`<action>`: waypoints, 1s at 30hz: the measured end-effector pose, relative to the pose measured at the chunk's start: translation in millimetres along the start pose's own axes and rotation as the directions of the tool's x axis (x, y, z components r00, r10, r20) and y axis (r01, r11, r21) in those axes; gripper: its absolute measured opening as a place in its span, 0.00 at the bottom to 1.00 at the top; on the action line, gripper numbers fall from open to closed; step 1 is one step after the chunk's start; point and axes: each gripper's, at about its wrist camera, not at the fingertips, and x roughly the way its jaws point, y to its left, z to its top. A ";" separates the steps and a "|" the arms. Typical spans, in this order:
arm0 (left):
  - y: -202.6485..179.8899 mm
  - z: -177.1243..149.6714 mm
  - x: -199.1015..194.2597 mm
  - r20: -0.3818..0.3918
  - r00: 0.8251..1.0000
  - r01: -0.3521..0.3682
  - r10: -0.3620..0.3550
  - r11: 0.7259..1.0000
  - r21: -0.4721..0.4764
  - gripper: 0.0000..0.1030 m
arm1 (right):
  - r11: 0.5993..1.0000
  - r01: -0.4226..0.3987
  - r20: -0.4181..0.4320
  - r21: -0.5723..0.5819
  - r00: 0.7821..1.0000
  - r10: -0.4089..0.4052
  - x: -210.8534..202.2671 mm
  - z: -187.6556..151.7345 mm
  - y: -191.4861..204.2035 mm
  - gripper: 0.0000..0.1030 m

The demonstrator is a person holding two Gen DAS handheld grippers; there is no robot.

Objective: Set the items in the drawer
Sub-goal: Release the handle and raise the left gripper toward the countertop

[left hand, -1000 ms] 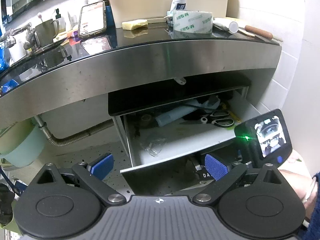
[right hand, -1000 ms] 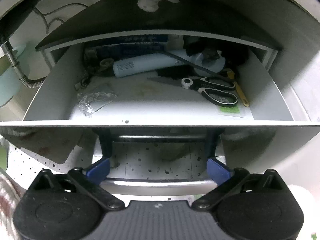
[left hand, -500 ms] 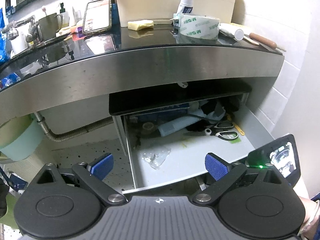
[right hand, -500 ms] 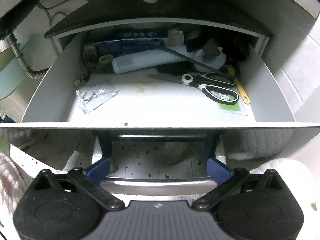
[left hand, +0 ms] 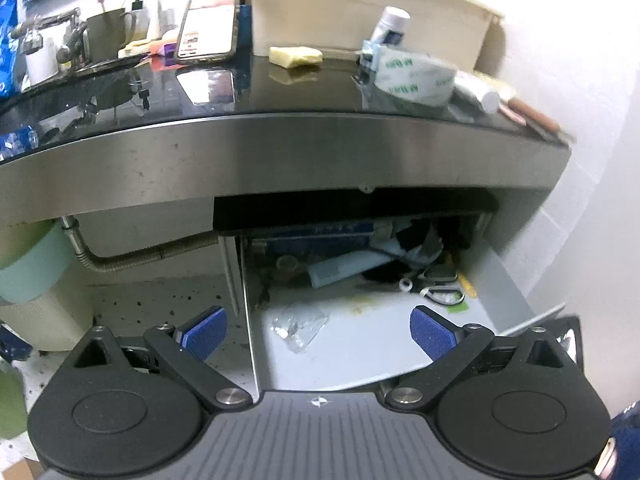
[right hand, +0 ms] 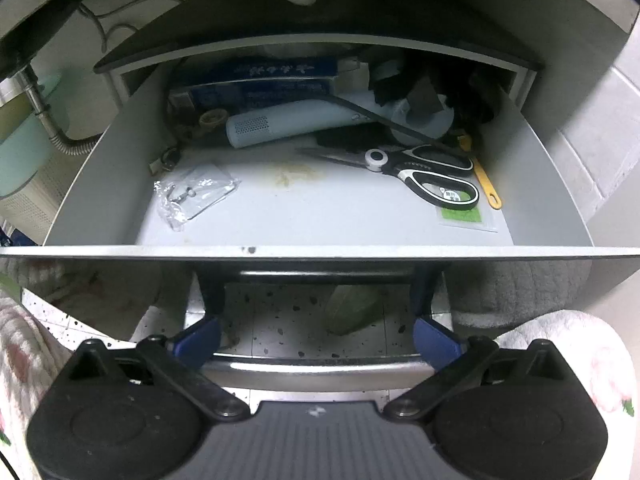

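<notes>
Our right gripper point(right hand: 316, 338) sits spread wide at the handle point(right hand: 316, 368) of the pulled-out drawer point(right hand: 320, 252); our left gripper point(left hand: 318, 328) hovers empty, also parted, facing the tape roll point(left hand: 412, 76) on the counter point(left hand: 280, 96).

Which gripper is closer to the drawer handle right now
Right. The right gripper has its open fingers straddling the drawer handle; the left gripper hangs open above the drawer's left wall, away from the handle.

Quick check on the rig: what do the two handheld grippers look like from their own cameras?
Both look alike: the left gripper and right gripper have matte black bodies, two round discs, ribbed centre plates with a small emblem, black linkage arms with silver pivots, and blue textured finger pads.
</notes>
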 end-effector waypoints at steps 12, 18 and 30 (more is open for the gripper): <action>-6.2 41.5 -15.3 0.095 0.995 -0.040 0.038 0.999 0.018 0.96 | 1.000 0.004 0.149 -0.009 0.989 -0.002 -39.7 -16.2 -5.9 1.00; -15.1 67.7 -22.5 0.129 0.991 -0.046 0.037 0.997 0.061 0.96 | 1.000 0.006 0.264 -0.017 0.965 -0.001 -78.0 -28.6 -10.6 1.00; -33.0 127.0 -14.1 0.019 1.000 0.018 -0.020 0.991 0.132 0.96 | 1.000 -0.007 0.406 -0.006 0.914 0.009 -123.1 -38.4 -18.0 1.00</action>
